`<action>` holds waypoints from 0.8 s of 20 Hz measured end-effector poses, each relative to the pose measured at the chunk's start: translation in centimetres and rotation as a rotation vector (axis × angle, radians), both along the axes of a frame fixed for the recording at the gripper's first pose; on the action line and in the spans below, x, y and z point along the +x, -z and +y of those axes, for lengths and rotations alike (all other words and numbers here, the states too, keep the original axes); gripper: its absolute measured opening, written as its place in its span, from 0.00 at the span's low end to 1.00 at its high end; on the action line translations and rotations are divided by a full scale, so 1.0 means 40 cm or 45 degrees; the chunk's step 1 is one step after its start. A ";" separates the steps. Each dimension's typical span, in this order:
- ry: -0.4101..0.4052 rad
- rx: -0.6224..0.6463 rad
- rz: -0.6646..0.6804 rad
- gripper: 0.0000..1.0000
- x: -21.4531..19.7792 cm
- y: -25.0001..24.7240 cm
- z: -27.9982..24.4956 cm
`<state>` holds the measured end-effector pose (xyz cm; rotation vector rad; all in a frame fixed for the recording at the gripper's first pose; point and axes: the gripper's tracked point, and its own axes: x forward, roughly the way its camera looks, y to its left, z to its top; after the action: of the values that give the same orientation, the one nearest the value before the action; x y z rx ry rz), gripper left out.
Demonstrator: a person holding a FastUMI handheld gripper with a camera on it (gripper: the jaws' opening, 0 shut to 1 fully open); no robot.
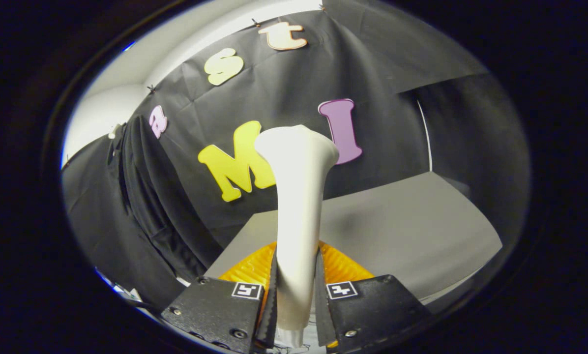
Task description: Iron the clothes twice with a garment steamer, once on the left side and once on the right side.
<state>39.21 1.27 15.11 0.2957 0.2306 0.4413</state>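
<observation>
A white garment steamer (298,196) stands upright between my fingers, its handle running up from them to a flared head. My gripper (296,290) is shut on the steamer's handle, with both black fingers (269,295) pressed against its sides. A dark garment (141,196) hangs in folds beyond the fingers to the left, against the black cloth wall. The steamer's head is apart from the garment, well to its right.
A grey table (402,236) stretches out ahead of and to the right of the fingers. Orange ribbed pieces (345,265) show just behind the fingers on both sides of the handle. A white wall (107,108) rises above the hanging cloth.
</observation>
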 end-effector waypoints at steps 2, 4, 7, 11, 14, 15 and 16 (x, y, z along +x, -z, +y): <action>-0.007 -0.011 -0.046 0.35 -0.030 -0.031 0.025; -0.011 -0.022 -0.096 0.35 -0.068 -0.066 0.058; -0.015 -0.043 -0.166 0.35 -0.137 -0.116 0.127; -0.017 -0.042 -0.266 0.35 -0.249 -0.203 0.243; -0.006 -0.033 -0.330 0.35 -0.330 -0.271 0.348; -0.008 -0.039 -0.351 0.35 -0.352 -0.285 0.389; -0.008 -0.038 -0.368 0.35 -0.375 -0.305 0.424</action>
<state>24.23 18.25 27.33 0.1985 -0.0445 0.4804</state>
